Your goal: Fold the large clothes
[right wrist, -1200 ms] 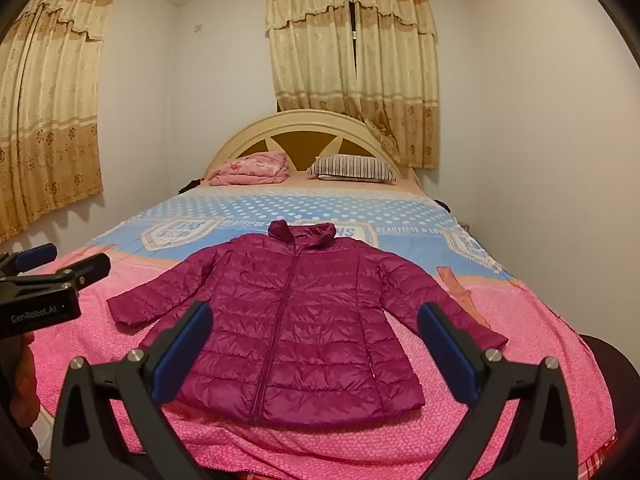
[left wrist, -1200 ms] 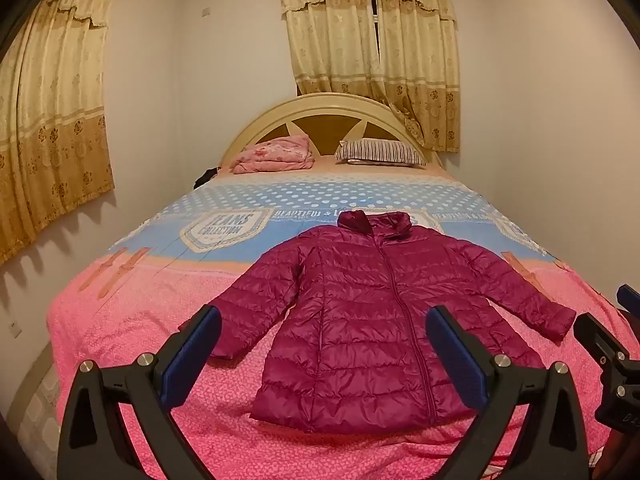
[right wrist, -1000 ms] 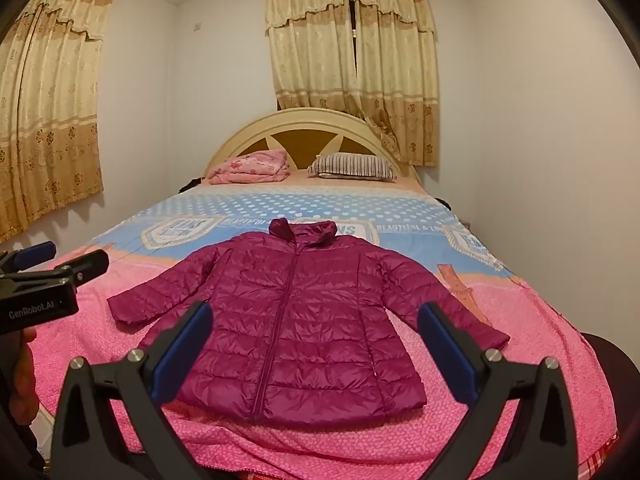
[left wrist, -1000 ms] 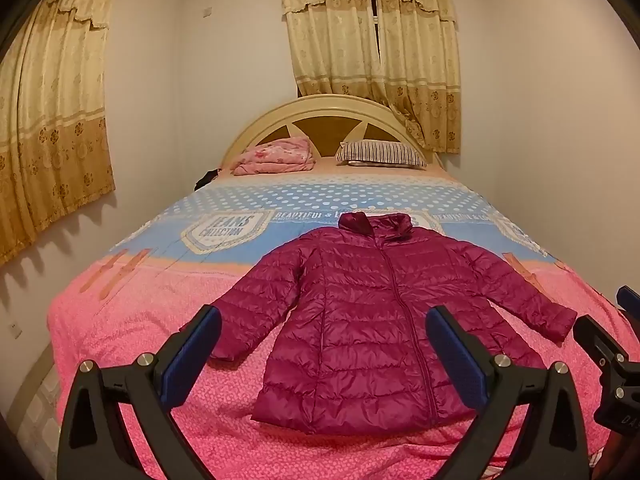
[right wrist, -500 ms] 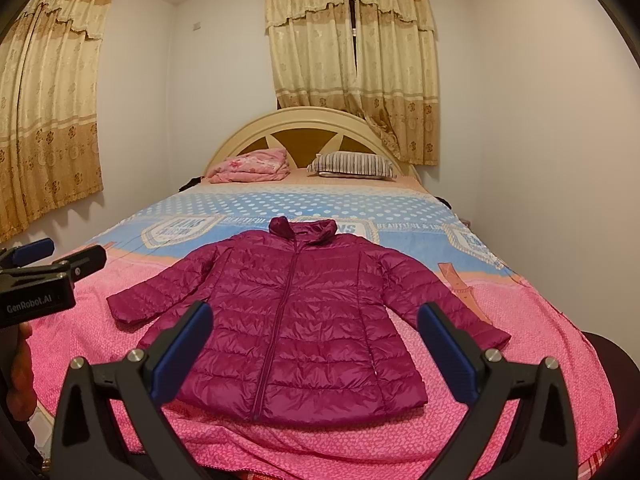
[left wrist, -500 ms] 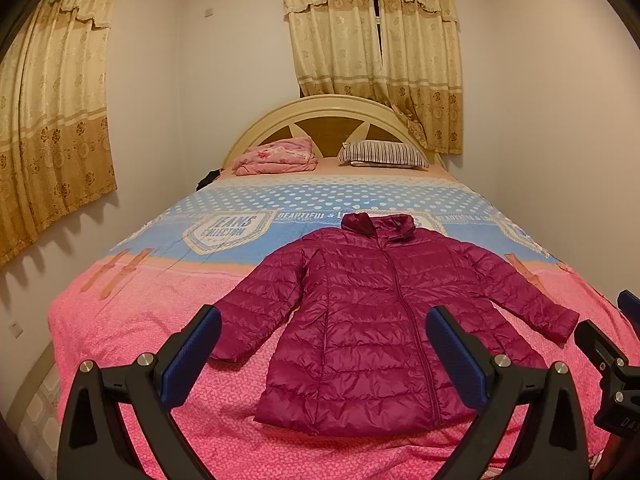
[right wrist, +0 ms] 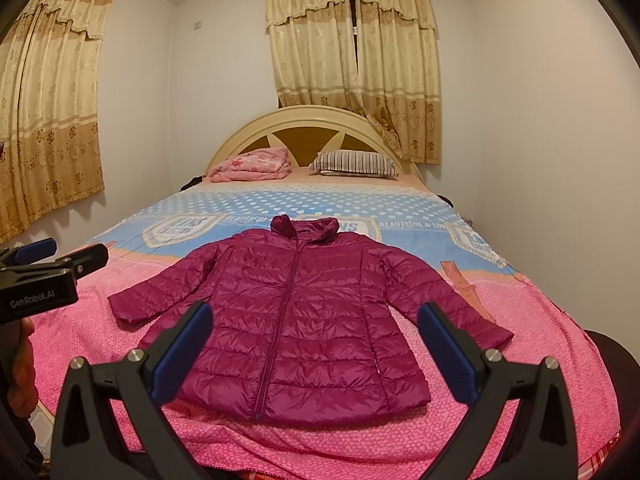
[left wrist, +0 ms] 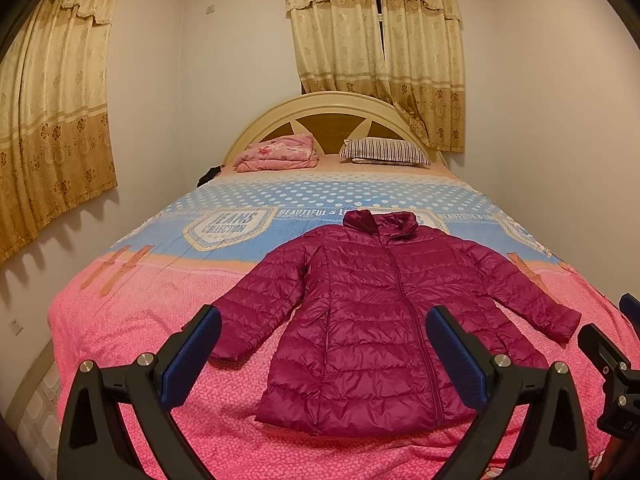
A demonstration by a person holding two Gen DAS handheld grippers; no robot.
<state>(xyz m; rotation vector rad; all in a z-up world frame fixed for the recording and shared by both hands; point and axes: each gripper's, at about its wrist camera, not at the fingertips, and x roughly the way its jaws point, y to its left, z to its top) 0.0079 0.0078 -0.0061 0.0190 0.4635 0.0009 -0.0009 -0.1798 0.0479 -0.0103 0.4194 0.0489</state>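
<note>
One bed (left wrist: 120, 320), covered in a pink and blue sheet, serves as my folding surface: broad, flat, room on every side.

One purple puffer jacket (left wrist: 384, 312), lying face up on the near half of the bed, zipped, collar toward the headboard, both sleeves spread outward; I judge it laid out this way so each sleeve can be folded in over the body. No fold made yet.

One left hand-held gripper (left wrist: 324, 360), jaws wide apart, holding nothing, hovering above the hem.

One right hand-held gripper (right wrist: 316, 352), likewise spread and unloaded, poised off the cloth, ready for the right sleeve.
</note>
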